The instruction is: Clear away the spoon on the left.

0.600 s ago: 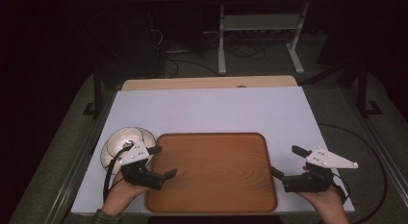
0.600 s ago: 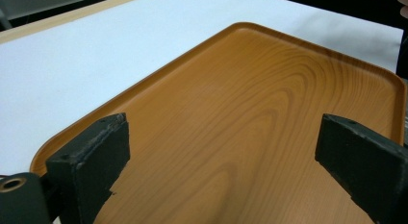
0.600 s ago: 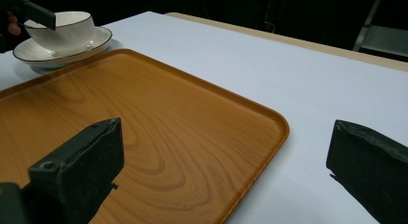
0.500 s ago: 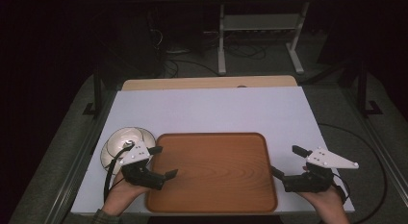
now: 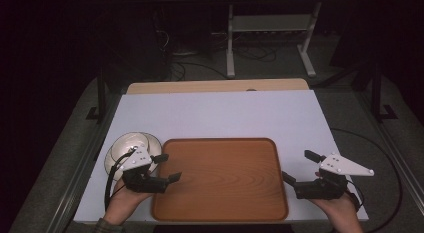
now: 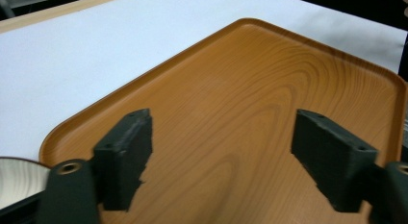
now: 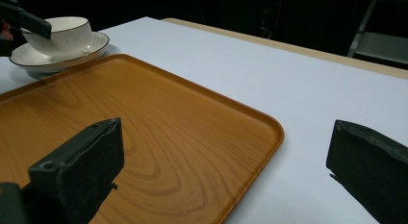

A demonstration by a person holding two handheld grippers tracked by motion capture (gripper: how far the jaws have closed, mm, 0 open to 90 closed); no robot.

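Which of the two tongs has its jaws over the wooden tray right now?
The left tongs: their open jaws reach over the wooden tray's left edge, beside the bowl on its saucer. The right tongs sit off the tray's right edge.

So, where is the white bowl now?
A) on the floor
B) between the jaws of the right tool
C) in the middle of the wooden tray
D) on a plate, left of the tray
D: the bowl sits on a plate, left of the tray.
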